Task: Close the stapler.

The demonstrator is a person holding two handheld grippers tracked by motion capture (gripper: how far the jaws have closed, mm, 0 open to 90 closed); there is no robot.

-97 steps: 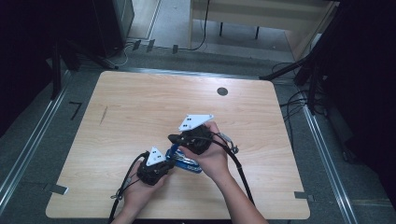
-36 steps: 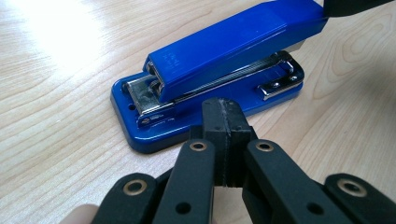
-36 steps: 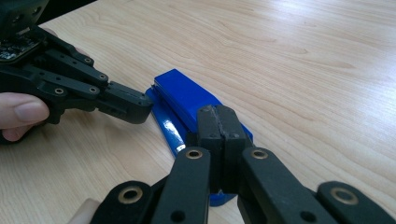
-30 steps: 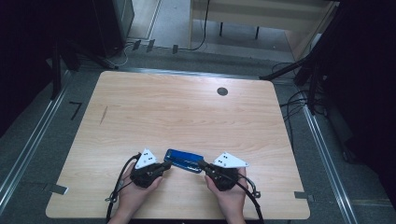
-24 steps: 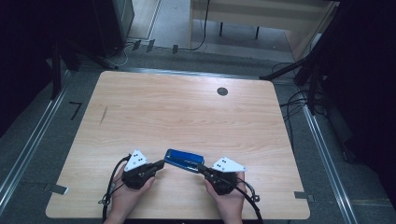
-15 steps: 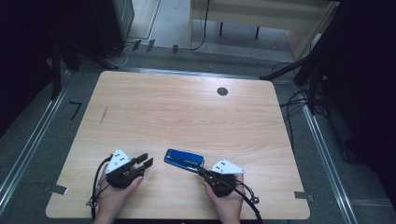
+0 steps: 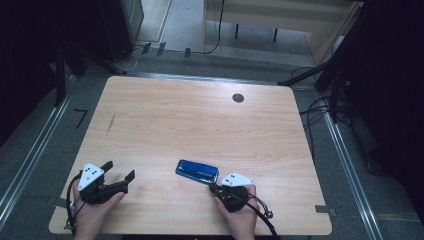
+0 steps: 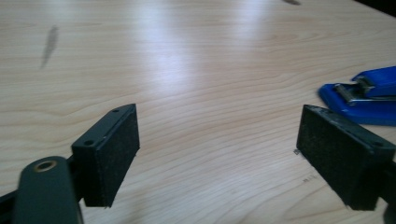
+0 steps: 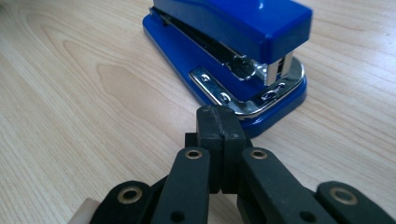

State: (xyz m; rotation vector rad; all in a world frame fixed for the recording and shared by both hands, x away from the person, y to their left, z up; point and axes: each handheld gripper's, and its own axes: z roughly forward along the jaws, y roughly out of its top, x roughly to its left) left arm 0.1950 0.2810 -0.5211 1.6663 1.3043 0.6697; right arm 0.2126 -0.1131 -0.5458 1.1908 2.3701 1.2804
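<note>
A blue stapler (image 7: 197,171) lies flat on the wooden table (image 7: 190,120), near the front edge. My left gripper (image 7: 119,171) is off to the stapler's left, apart from it; its jaws have just been opening and stand wide with nothing between them. In the left gripper view the stapler (image 8: 366,95) shows at the right beyond the open pads (image 8: 114,147). My right gripper (image 7: 214,187) sits just in front of the stapler's right end, shut with nothing in it. In the right gripper view its closed tips (image 9: 219,123) stand right at the stapler's (image 9: 233,46) metal nose; whether they touch it I cannot tell.
A round black grommet (image 7: 238,98) sits in the table's far right part. A dark streak (image 7: 111,123) marks the left side of the top. Cables and desk legs stand on the floor beyond the far edge.
My left gripper let go of the stapler's left end, moved left away from it and opened its jaws. The right gripper stayed shut by the stapler's right end. The stapler stayed in place.
</note>
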